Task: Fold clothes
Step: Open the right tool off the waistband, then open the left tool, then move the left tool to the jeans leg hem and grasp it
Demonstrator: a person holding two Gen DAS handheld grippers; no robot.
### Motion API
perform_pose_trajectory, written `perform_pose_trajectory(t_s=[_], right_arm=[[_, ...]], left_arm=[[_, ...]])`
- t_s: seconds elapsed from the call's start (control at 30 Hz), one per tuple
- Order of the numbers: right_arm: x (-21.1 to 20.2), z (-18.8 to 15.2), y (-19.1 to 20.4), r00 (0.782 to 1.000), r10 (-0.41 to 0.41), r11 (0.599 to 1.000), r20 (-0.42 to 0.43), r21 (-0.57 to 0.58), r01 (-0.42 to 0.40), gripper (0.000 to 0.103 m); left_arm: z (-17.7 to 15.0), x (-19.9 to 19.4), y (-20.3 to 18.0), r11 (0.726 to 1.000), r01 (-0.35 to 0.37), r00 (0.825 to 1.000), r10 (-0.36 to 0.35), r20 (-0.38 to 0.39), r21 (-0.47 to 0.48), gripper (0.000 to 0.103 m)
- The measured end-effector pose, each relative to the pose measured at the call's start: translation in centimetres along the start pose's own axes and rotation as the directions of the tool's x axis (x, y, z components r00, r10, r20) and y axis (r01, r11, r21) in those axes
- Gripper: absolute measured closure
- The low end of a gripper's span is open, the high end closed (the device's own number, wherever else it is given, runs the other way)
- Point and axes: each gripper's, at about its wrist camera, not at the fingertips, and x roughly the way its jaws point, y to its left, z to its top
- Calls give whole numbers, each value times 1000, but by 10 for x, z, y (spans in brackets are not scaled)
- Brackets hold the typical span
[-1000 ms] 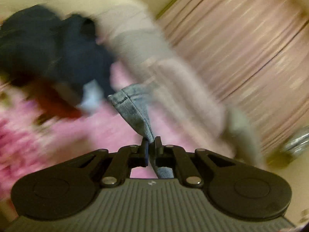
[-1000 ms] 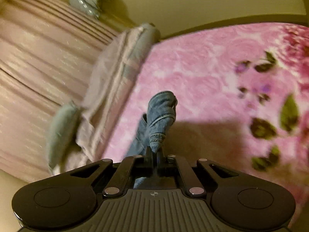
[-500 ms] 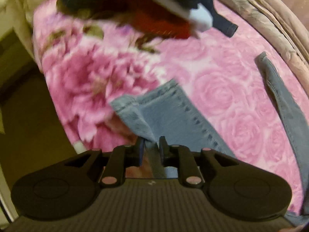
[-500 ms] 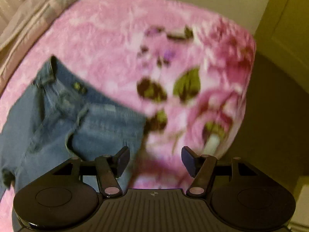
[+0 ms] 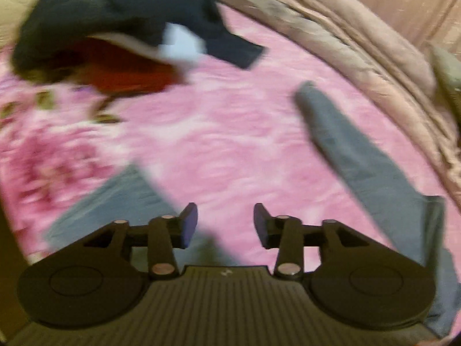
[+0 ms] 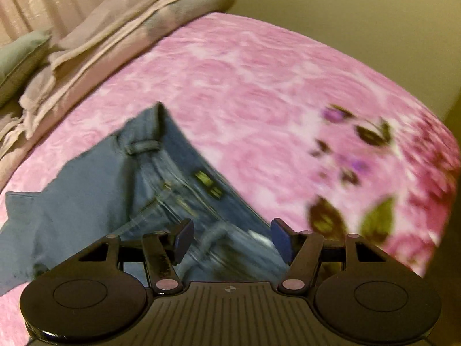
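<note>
Blue denim jeans (image 6: 121, 190) lie spread on the pink flowered bed cover (image 6: 259, 86), both tools open and empty.
The left tool (image 5: 225, 225), its jaws just opened, and the right tool (image 6: 230, 238) must next, probably, grip for the first fold.

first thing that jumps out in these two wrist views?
The pink floral blanket fills both views, with blue jeans spread flat across it, waistband end just ahead of the open right gripper. In the left wrist view the left gripper, its jaws just opened with nothing between them, hangs between the two splayed legs, and a dark heap of clothes sits at the blanket's far left.
</note>
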Motion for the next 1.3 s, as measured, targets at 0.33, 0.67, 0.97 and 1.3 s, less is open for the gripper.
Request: perform_pose_trajectory(t_s=[0.33,0.67,0.97,1.3], right_arm=[[85,84,57,992,122,989,26,-84,-119,19],[179,139,68,969,220,972,-114,-56,-227,39],[186,145,60,959,255,966,-125,-9,-258,45],[138,153,77,978,181,972,102,-170,-162,89]], left_arm=[[40,85,-73,983,166,983,-171,-67,-73,62],[52,136,-91,970,166,979,-184,-93,-180,59],[59,176,-82,886,213,972,-237,-7,-412,59],[131,107,-122,958,287,910,-283,304,33,93]])
